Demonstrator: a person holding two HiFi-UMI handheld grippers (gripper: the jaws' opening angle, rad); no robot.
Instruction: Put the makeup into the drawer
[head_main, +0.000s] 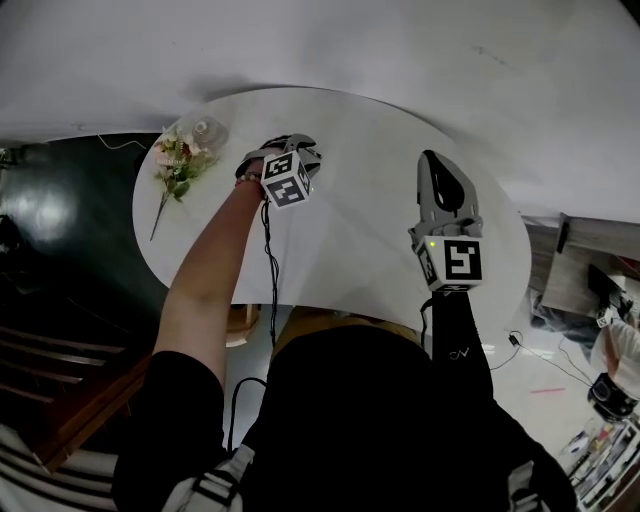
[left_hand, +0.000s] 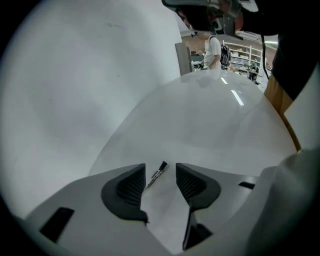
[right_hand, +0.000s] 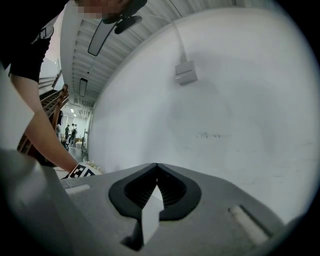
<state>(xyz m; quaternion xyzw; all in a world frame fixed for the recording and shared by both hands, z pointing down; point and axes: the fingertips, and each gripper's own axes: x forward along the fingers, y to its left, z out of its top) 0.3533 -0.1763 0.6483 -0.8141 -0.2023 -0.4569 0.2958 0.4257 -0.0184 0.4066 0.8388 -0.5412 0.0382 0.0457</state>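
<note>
Right tongs: Closed, tips meeting with nothing between them, held roughly level over the near right side of the table. They looked parked there, out of the other hand's way.

Left tongs: Tilted steeply down over the far left part of the table. The jaws were apart and closing, and the pads were touching nothing. My guess was that they stood wide so they could straddle the thin thing below.

Pencil: The makeup was a slim dark stick with a black cap. It lay flat on the bare white table, framed in the gap between the left pads and apart from both. It lay slantwise to the jaws, so I thought the grip would land across its shaft rather than along it.

Flowers: A small bunch lay at the far left edge of the table, well apart from the pencil. It played no part in the work.

Drawer: I could not see it from any angle, so I could not say where the pencil had to go.

Stage: I judged it the approach to the first pick, with nothing lifted yet.
</note>
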